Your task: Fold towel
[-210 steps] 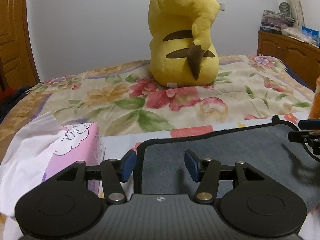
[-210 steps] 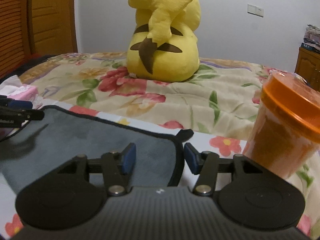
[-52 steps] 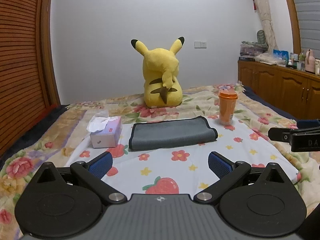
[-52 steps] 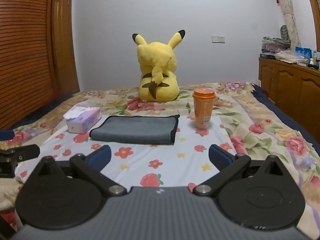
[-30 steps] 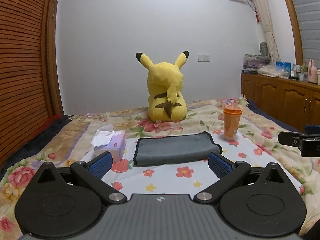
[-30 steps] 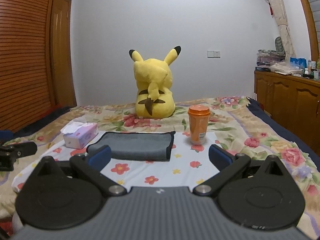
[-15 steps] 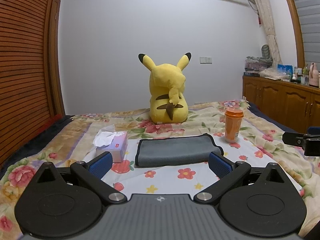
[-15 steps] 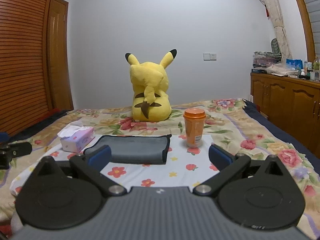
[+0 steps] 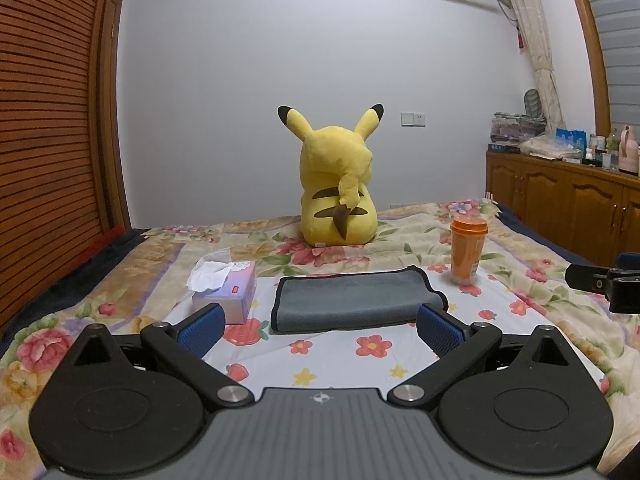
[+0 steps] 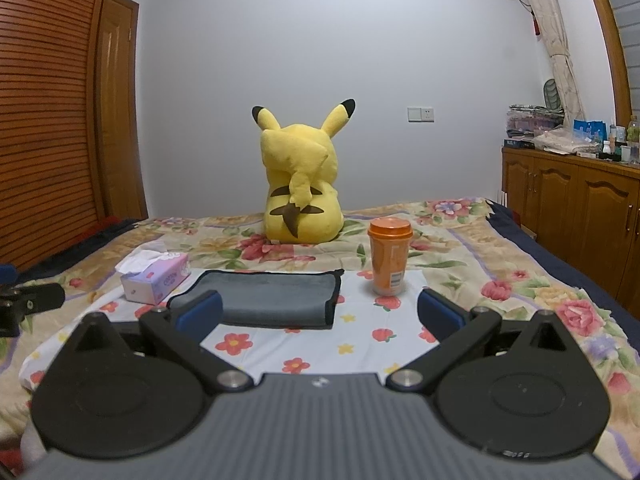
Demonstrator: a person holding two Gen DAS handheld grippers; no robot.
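A grey towel (image 9: 352,300) with a dark border lies folded into a flat rectangle on a white flowered cloth (image 9: 340,360) on the bed. It also shows in the right wrist view (image 10: 276,298). My left gripper (image 9: 320,328) is open and empty, held back from the towel's near edge. My right gripper (image 10: 318,314) is open and empty, also well short of the towel. The right gripper's tip shows at the right edge of the left wrist view (image 9: 600,284), and the left gripper's tip at the left edge of the right wrist view (image 10: 28,304).
A pink tissue box (image 9: 226,290) stands left of the towel. An orange lidded cup (image 9: 466,254) stands to its right. A big yellow plush toy (image 9: 338,196) sits behind. A wooden cabinet (image 9: 568,208) lines the right wall, a slatted wooden wardrobe (image 9: 48,152) the left.
Both grippers have opened wide and pulled far back from the towel, which now lies folded and released. In the last half second they drew back slightly more.
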